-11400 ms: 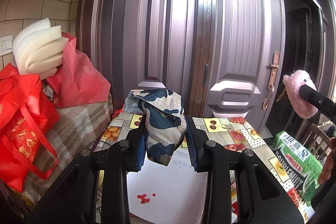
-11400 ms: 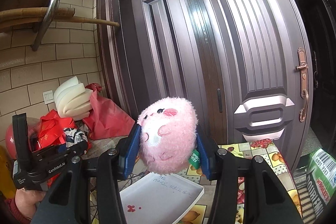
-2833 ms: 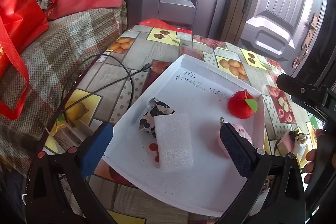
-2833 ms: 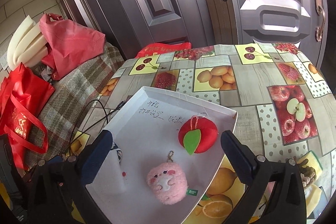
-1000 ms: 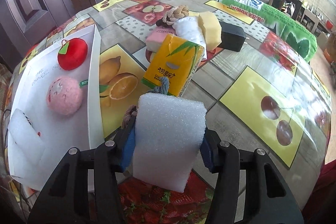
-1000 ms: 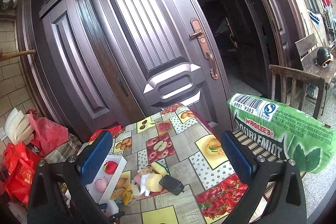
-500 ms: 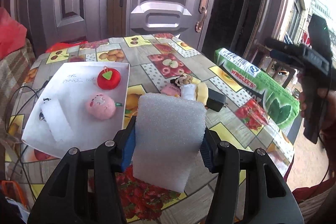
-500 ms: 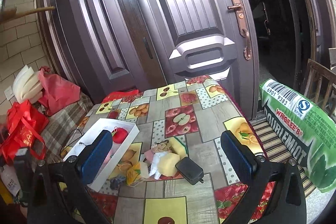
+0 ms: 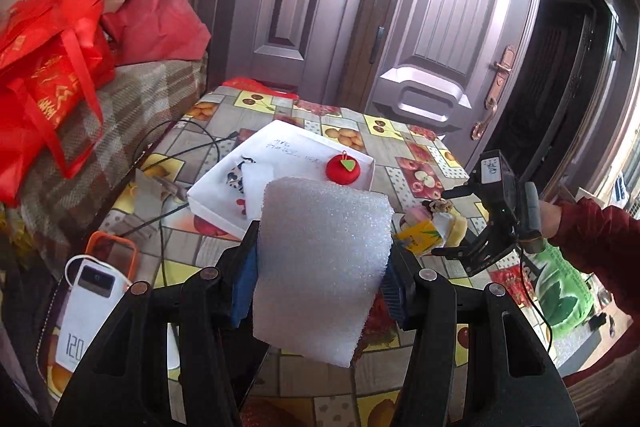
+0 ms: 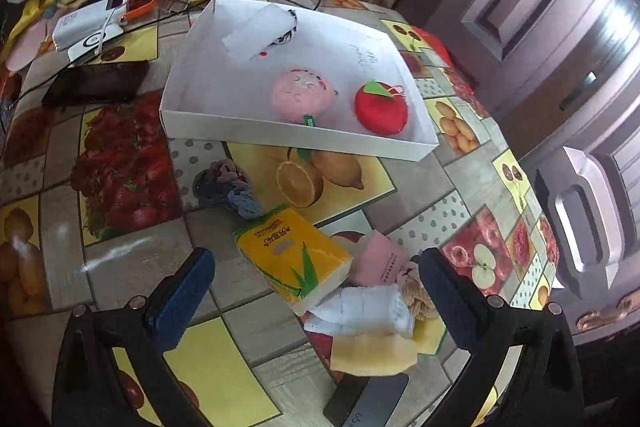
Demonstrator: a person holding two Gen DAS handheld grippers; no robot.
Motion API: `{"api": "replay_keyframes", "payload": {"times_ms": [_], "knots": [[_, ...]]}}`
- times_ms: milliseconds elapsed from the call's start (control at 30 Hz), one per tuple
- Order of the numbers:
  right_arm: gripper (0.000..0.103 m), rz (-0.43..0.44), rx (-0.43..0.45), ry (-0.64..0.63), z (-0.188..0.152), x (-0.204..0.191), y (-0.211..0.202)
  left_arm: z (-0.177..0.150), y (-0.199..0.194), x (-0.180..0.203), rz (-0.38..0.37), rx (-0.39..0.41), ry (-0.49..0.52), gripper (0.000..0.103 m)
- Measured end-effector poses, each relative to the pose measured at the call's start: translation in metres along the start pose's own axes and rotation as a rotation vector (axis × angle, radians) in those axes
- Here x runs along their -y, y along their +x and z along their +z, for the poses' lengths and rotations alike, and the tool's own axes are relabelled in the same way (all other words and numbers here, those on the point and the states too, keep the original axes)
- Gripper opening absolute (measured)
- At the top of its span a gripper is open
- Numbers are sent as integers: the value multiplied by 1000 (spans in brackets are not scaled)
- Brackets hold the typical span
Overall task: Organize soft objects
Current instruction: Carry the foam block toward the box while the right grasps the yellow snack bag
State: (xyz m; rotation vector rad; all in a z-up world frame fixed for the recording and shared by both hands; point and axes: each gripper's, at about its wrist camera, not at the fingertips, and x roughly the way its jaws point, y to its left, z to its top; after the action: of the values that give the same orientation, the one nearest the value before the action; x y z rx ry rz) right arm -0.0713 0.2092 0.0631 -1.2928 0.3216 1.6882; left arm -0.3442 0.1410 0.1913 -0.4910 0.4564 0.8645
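Left wrist view has the left tool (image 9: 322, 277) pinching a white foam block (image 9: 320, 267) between its blue pads, block held up in the air above the near edge of the tabletop (image 9: 408, 143), tilted a bit, well short of the white tray (image 9: 208, 187). The tool points down at a moderate slant toward the tray. Off to the right you can see the right tool (image 9: 460, 223) angled steeply down over the pile of loose stuff, gripped by a hand (image 9: 550, 217) coming out of a dark red sleeve (image 9: 600, 231).

Right wrist view: the right tool (image 10: 316, 291) is spread wide with nothing between its pads, hanging above the clutter. Right under it sit a yellow tissue pack (image 10: 292, 259), a pink packet (image 10: 378, 263) touching it, a white cloth roll (image 10: 360, 307), a yellow sponge (image 10: 372, 355) and a small braided rope knot (image 10: 416, 293). A grey-blue scrunchie (image 10: 226, 189) lies just beside the tissue pack, between it and the tray.

Inside the white tray (image 10: 280, 135) there's a pink plush ball (image 10: 302, 93), a red plush apple (image 10: 382, 107) next to it, and another white foam piece (image 10: 256, 31) lying over a black-and-white cloth at the far end. A power bank (image 10: 86, 23) and a black phone (image 10: 96, 83) lie left of the tray.
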Motion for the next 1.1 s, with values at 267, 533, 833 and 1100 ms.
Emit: {"api": "replay_keyframes", "payload": {"times_ms": [267,533,833,1100], "knots": [[85,53,-164,-295,7,-22,57,-23,-28,-27,140,9,-120,53],[48,128,-149,-232,2,-20,34,-8,-20,-20,143,17,-104,53],[48,-49,185,170,-17,-11,-80,25,2,3,120,16,-24,53],[48,-151,561,642,-30,20,-178,45,-2,-5,152,71,31,53]]}}
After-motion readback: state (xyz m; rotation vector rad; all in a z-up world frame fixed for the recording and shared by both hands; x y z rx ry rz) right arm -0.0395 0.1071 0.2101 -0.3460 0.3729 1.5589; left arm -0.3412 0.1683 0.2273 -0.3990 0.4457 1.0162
